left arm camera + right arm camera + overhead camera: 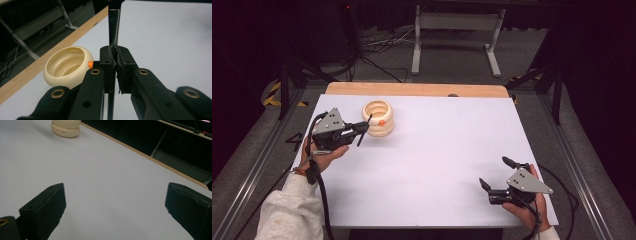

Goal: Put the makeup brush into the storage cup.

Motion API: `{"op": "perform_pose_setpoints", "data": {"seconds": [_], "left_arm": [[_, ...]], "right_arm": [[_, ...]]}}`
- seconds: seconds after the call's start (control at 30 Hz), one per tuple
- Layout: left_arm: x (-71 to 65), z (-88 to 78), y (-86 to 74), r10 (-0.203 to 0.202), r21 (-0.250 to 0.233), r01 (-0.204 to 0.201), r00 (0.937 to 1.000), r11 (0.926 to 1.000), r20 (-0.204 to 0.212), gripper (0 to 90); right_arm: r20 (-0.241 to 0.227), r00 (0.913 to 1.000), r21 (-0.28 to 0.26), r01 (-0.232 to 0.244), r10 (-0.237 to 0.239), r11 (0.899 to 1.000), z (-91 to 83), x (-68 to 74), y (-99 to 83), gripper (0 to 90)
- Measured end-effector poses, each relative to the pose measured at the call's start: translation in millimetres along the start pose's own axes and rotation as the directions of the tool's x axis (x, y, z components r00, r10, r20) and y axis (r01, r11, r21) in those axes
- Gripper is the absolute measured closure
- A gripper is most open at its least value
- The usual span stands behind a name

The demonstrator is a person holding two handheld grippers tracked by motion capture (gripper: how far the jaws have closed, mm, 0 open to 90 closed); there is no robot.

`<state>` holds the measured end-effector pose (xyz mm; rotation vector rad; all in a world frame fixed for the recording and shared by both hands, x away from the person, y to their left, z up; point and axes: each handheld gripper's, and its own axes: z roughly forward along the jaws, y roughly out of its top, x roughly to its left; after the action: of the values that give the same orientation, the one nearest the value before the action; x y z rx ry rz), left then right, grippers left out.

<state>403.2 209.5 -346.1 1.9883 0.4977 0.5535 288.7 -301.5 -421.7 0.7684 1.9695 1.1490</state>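
A cream ridged bowl [378, 118] stands at the far left of the white table [437, 150]; the left gripper view shows its hollow inside [66, 66]. A small orange spot [382, 122] shows on the side that faces my left gripper. That gripper [364, 127] hovers just beside the bowl, shut on a thin flat dark rod [113, 22] that sticks out past the jaws at both ends. Near the table's front right corner my right gripper [495, 172] is open with nothing between its jaws [115, 205]. The bowl [66, 127] sits far off in its view.
A wooden strip [412, 89] runs along the table's far edge. Beyond it, a grey metal stand [457, 30] and cables lie on the floor. Metal rails run down both sides of the table.
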Motion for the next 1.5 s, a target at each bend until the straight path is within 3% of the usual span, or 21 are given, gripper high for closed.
{"op": "perform_pose_setpoints", "data": {"seconds": [0.27, 0.7, 0.93, 1.2, 1.4, 1.5], "left_arm": [[3.6, -5.9, 0.5, -0.052, -0.089, 0.049, 0.9982, 0.9949, -0.031, 83.9], [6.9, -10.2, 8.7, -0.08, -0.183, 0.067, 0.9948, 0.9809, -0.064, 83.9], [9.2, -9.3, 14.9, -0.076, -0.211, 0.056, 0.9933, 0.9758, -0.087, 83.9], [15.3, -4.2, 21.7, -0.089, -0.249, 0.065, 0.9925, 0.9663, -0.084, 83.9], [19.8, -3.2, 25.4, -0.091, -0.26, 0.064, 0.9915, 0.9634, -0.093, 83.8], [24.7, 0.0, 26.8, -0.106, -0.28, 0.076, 0.9899, 0.9571, -0.094, 83.8]], "right_arm": [[0.001, 1.0, 0.0, -0.003, 0.003, 1.0, 0.0, -0.2, -0.1, 3.7], [0.0, 0.9999, -0.018, -0.012, 0.012, 1.0, -1.1, -0.9, 0.2, 3.1], [-0.006, 1.0, -0.016, -0.005, 0.005, 1.0, -0.9, -0.3, 0.5, 2.9], [-0.005, 1.0, -0.014, -0.003, 0.003, 1.0, -0.8, -0.2, 0.3, 2.9], [-0.004, 1.0, -0.019, -0.005, 0.004, 1.0, -0.8, -0.3, 0.2, 2.7], [-0.004, 1.0, -0.017, -0.001, 0.001, 1.0, -0.7, -0.2, 0.2, 2.7]]}}
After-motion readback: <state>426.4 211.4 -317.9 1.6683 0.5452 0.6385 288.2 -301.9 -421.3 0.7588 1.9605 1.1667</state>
